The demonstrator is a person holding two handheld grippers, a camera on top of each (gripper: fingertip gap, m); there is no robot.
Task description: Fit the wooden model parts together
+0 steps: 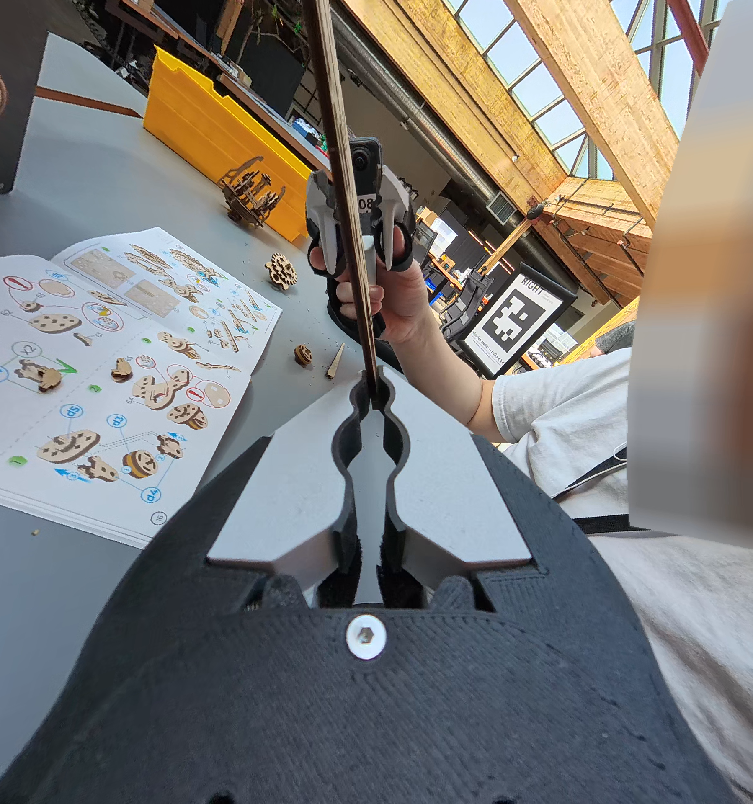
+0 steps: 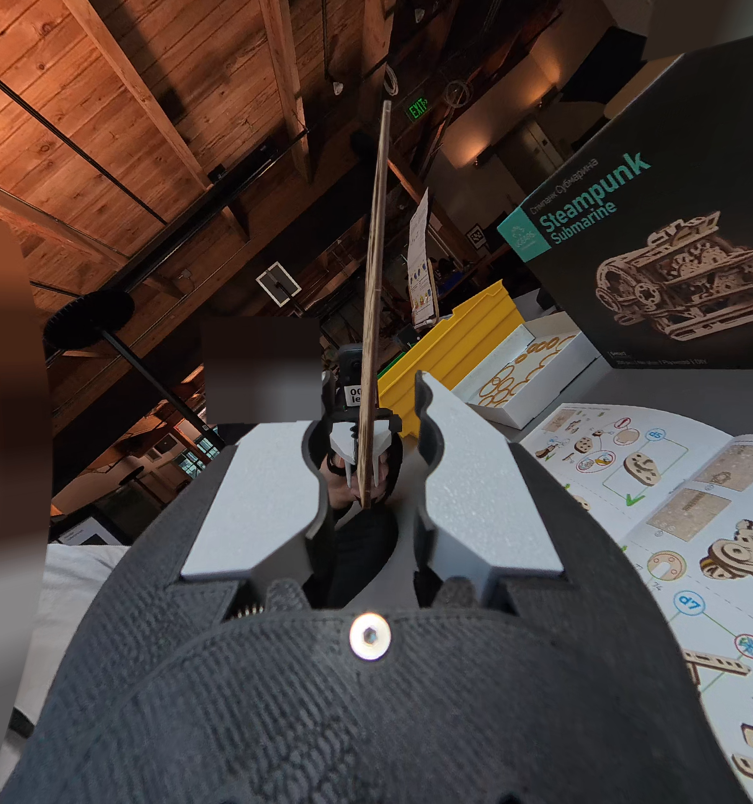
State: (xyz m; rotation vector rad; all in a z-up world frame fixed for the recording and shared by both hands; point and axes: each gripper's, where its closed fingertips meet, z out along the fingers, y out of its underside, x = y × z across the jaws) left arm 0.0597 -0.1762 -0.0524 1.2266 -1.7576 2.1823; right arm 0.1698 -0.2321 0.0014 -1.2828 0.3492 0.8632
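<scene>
Left tongs (image 1: pixel 372 393) are pinched narrow on the bottom edge of a thin plywood sheet (image 1: pixel 344 182), held edge-on and rising nearly upright, well above the grey table (image 1: pixel 96 174). Right tongs (image 2: pixel 368 439) are spread wide and grip nothing; the sheet sits just beyond their tips, in line with the gap (hard to say whether it reaches between them).

On the table: open instruction booklet (image 1: pixel 118 370), a partly built wooden assembly (image 1: pixel 250 193) beside a yellow bin (image 1: pixel 218 130), a loose wooden gear (image 1: pixel 281 270), a smaller round wooden part (image 1: pixel 303 354) and a wooden wedge-shaped sliver (image 1: pixel 335 361) near the booklet's corner.

In the right wrist view, the kit's dark box (image 2: pixel 670 243) stands at the back, with a white tray (image 2: pixel 535 374) of punched-out plywood beside it.
</scene>
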